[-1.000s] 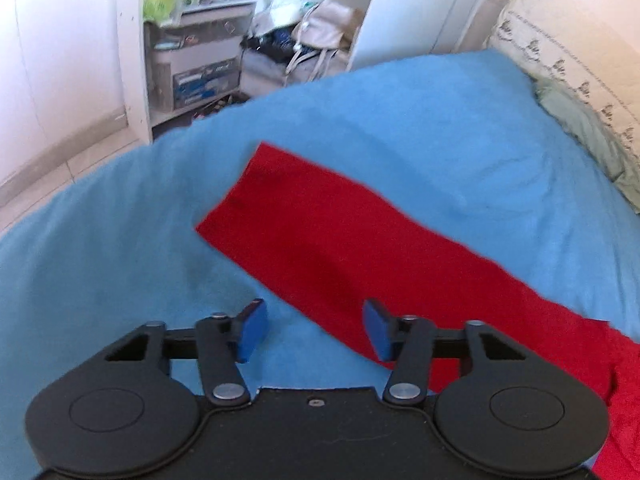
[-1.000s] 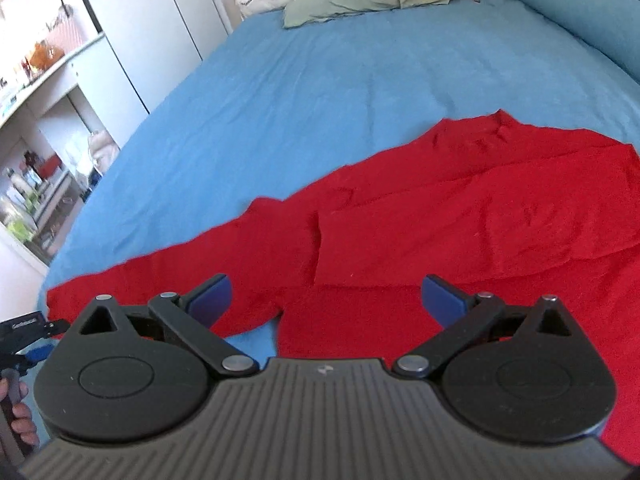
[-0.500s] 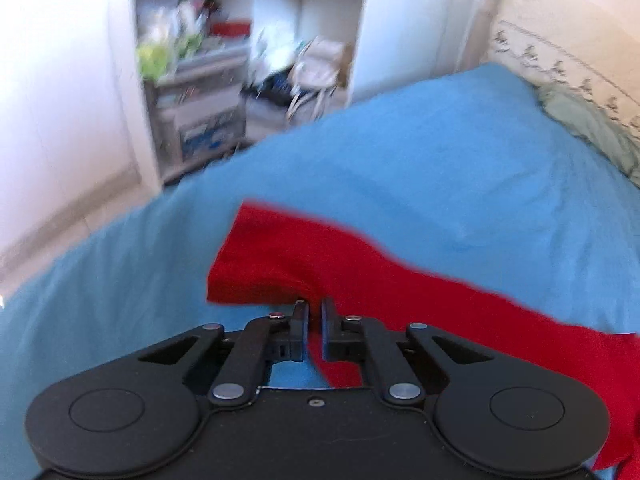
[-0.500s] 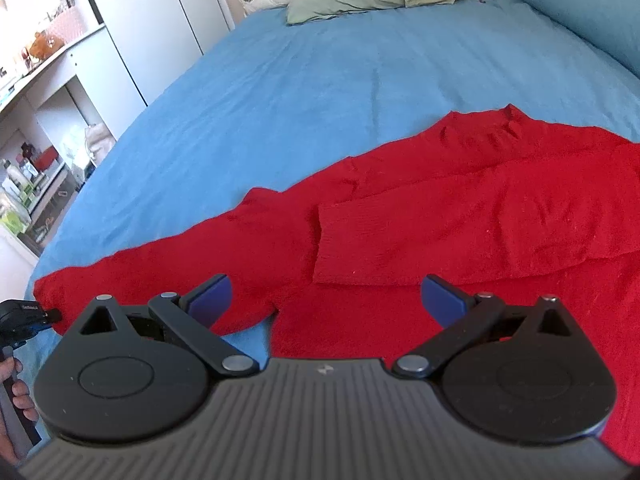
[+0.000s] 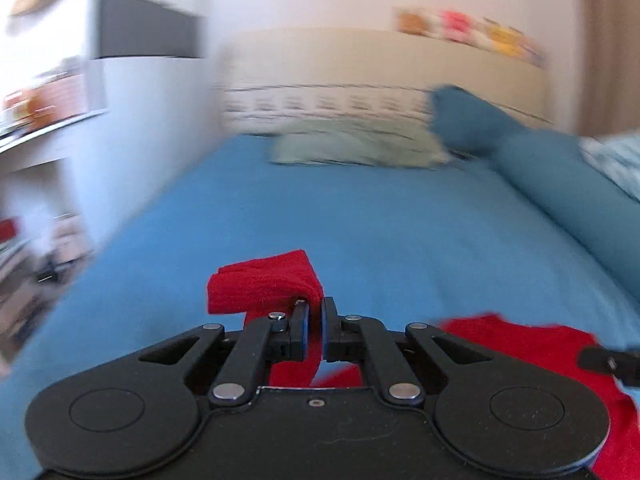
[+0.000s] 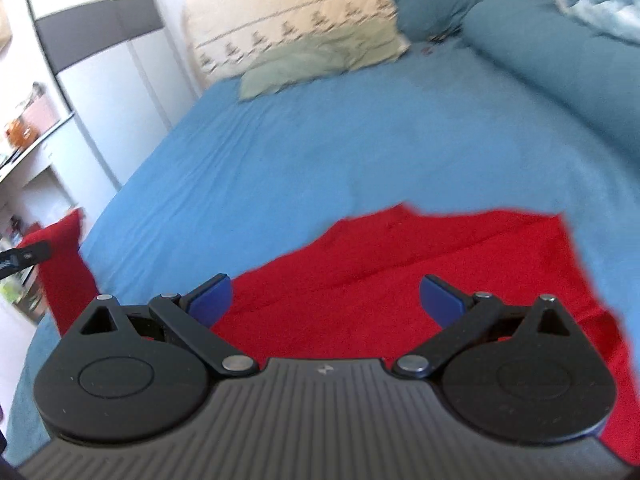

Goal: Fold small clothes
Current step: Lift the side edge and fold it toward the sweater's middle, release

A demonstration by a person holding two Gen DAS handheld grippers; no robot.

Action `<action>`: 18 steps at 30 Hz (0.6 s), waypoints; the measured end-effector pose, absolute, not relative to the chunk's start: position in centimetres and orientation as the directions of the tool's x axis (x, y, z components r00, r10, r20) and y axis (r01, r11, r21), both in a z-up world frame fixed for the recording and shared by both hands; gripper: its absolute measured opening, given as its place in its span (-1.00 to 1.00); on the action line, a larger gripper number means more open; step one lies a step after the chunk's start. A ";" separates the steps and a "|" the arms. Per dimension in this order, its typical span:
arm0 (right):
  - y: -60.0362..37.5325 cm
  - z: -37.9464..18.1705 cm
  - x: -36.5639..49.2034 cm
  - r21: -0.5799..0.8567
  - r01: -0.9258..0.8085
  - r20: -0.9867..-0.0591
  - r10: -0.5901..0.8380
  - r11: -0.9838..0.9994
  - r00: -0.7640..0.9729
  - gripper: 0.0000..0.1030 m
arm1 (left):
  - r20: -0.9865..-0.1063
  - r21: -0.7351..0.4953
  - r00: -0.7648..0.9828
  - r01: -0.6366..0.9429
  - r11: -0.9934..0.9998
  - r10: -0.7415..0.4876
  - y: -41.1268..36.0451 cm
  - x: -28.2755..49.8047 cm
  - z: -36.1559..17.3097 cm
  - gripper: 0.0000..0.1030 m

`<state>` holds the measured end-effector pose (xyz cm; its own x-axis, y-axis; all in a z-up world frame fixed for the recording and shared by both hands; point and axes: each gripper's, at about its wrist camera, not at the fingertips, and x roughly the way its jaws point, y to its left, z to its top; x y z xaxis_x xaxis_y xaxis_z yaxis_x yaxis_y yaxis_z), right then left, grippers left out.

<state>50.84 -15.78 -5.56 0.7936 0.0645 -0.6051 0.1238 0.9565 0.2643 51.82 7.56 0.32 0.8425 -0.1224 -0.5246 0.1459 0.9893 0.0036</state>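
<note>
Red knit long-sleeved garment (image 6: 420, 276): spread on blue-sheeted bed (image 6: 320, 152). Left claw (image 5: 315, 322): clamped on sleeve end (image 5: 264, 282), lifted clear. Right claw (image 6: 324, 298): apart, poised over body panel, gripping nothing. Step: sleeve fold. Next, likely: carry sleeve across body, lay flat, release.

Both wrist views low over bed (image 5: 360, 220), facing headboard, sharing pillows (image 6: 304, 64)

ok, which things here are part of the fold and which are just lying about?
Job:
red top
its sleeve, pinched in the left gripper
right gripper, open over the top
bed, the folding surface

Lying about:
green pillow
rolled blue duvet
shelf clutter
</note>
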 end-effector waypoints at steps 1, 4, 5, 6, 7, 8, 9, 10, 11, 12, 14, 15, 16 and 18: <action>-17.8 -5.5 50.8 0.257 0.143 -0.604 0.043 0.956 0.796 1.00 | -0.538 -0.003 0.829 0.179 0.984 -0.152 5.0 52.3 -0.7 -0.88; -22.5 -6.2 50.7 0.238 0.173 -0.621 0.013 0.956 0.784 1.00 | -0.615 -0.017 0.755 0.277 0.961 -0.228 -2.9 53.6 -6.0 -0.88; -24.2 -6.8 50.6 0.220 0.182 -0.633 -0.002 0.958 0.775 1.00 | -0.642 -0.014 0.729 0.297 0.955 -0.237 -5.1 53.7 -8.0 -0.88; -25.3 -7.2 50.6 0.209 0.183 -0.640 -0.008 0.961 0.769 1.00 | -0.665 -0.011 0.707 0.312 0.950 -0.240 -6.7 53.8 -9.8 -0.88; -26.5 -7.8 50.5 0.197 0.183 -0.648 -0.012 0.963 0.762 1.00 | -0.685 -0.005 0.688 0.324 0.946 -0.239 -8.1 53.8 -11.4 -0.88; -27.7 -8.5 50.5 0.185 0.181 -0.658 -0.016 0.966 0.753 1.00 | -0.701 0.003 0.673 0.331 0.943 -0.234 -9.3 53.9 -13.1 -0.88; -28.6 -9.2 50.4 0.176 0.177 -0.668 -0.015 0.968 0.744 1.00 | -0.711 0.013 0.667 0.330 0.944 -0.224 -10.1 53.6 -14.2 -0.88; -29.4 -9.9 50.4 0.170 0.169 -0.677 -0.010 0.971 0.736 1.00 | -0.720 0.021 0.662 0.324 0.946 -0.211 -10.8 53.4 -15.1 -0.88; -30.1 -10.6 50.5 0.165 0.159 -0.685 -0.003 0.973 0.729 1.00 | -0.723 0.022 0.660 0.318 0.948 -0.205 -10.8 53.4 -15.8 -0.87; -30.6 -11.4 50.5 0.160 0.150 -0.692 0.002 0.976 0.722 1.00 | -0.722 0.021 0.662 0.308 0.951 -0.199 -10.8 53.2 -16.2 -0.84; -30.9 -12.7 50.5 0.161 0.136 -0.701 0.016 0.978 0.713 1.00 | -0.714 0.022 0.672 0.303 0.953 -0.197 -10.8 52.9 -16.3 -0.74; -30.9 -13.0 50.7 0.164 0.133 -0.702 0.021 0.978 0.711 1.00 | -0.716 0.022 0.670 0.302 0.953 -0.196 -10.8 52.9 -16.2 -0.45; -31.1 -13.3 50.8 0.171 0.129 -0.703 0.028 0.977 0.711 1.00 | -0.718 0.019 0.668 0.298 0.954 -0.194 -10.8 52.6 -16.3 -0.01; -30.8 -13.5 51.3 0.192 0.113 -0.700 0.055 0.975 0.712 1.00 | -0.726 0.030 0.664 0.288 0.957 -0.177 -10.5 52.2 -15.8 0.50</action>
